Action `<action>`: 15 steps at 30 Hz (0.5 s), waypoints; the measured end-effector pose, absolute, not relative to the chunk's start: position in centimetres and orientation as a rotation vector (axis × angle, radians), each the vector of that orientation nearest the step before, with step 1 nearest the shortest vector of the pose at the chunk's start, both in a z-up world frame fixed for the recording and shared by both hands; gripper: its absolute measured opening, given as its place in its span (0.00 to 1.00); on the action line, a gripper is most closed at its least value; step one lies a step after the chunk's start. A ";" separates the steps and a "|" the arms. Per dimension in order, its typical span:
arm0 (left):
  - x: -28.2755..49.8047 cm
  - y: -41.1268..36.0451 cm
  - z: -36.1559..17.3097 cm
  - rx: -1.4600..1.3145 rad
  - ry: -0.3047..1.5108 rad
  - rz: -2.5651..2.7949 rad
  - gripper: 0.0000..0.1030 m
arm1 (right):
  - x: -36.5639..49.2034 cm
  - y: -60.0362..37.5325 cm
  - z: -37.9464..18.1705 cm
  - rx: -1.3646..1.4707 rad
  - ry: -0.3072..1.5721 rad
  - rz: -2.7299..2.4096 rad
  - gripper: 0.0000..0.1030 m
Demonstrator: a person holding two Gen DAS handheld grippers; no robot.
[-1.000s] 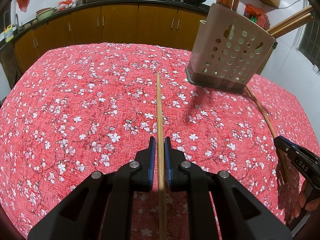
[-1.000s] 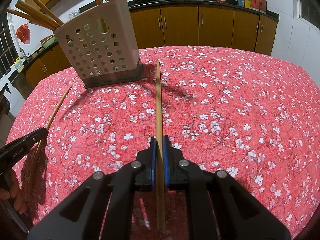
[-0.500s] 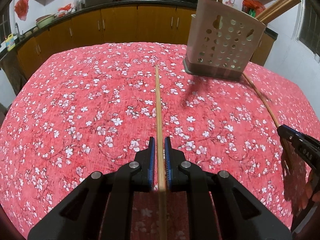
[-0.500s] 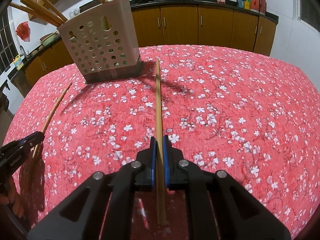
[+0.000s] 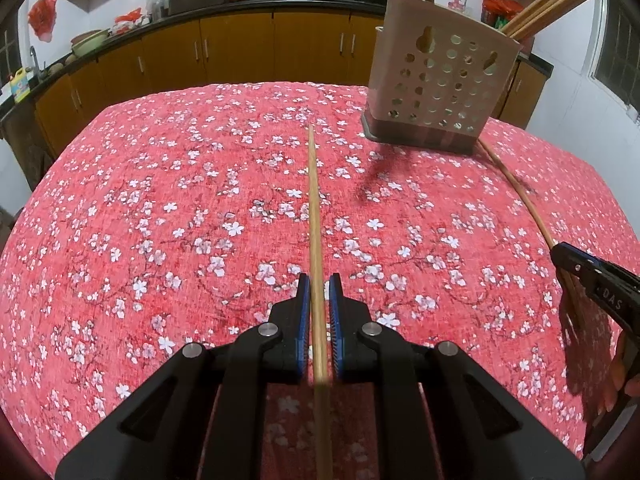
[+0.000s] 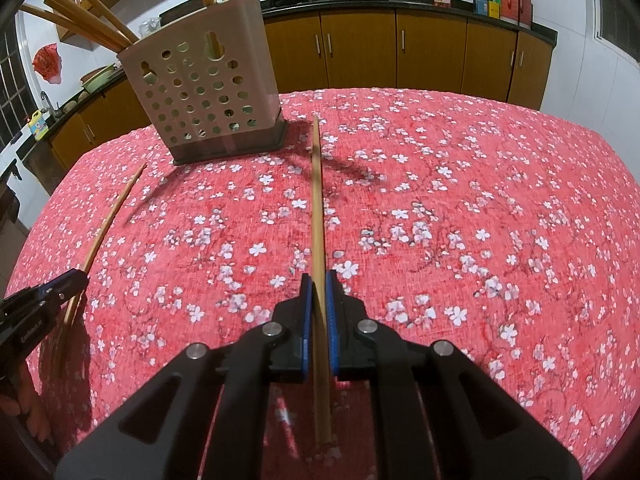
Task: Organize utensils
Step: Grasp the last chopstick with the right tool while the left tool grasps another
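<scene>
— What have you got?
— My left gripper (image 5: 319, 288) clamps one chopstick (image 5: 314, 216), my right gripper (image 6: 318, 286) clamps another chopstick (image 6: 318, 208), both raised over the tablecloth (image 5: 160, 200), near the holder (image 5: 436, 76).

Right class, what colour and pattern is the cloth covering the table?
Red, scattered with small white blossoms on dark twigs; the tablecloth shows best in the left wrist view.

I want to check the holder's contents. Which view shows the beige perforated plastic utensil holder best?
The right wrist view: the beige perforated plastic utensil holder appears larger, its chopsticks visible. The left wrist view shows it smaller, toward the right.
</scene>
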State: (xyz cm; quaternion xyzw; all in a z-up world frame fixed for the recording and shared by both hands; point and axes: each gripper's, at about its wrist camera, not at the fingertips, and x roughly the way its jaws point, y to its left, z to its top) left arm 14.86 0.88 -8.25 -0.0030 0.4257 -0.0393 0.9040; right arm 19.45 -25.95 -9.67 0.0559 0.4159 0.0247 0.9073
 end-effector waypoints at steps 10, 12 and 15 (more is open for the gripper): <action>14.9 0.8 -8.2 -0.010 0.880 -0.082 0.11 | 19.5 -26.0 -9.7 0.119 0.859 0.053 0.08; 14.9 0.8 -8.2 -0.011 0.880 -0.082 0.11 | 19.5 -25.9 -9.7 0.119 0.859 0.053 0.08; 14.9 0.8 -8.2 -0.011 0.881 -0.082 0.11 | 19.5 -26.0 -9.7 0.119 0.859 0.053 0.08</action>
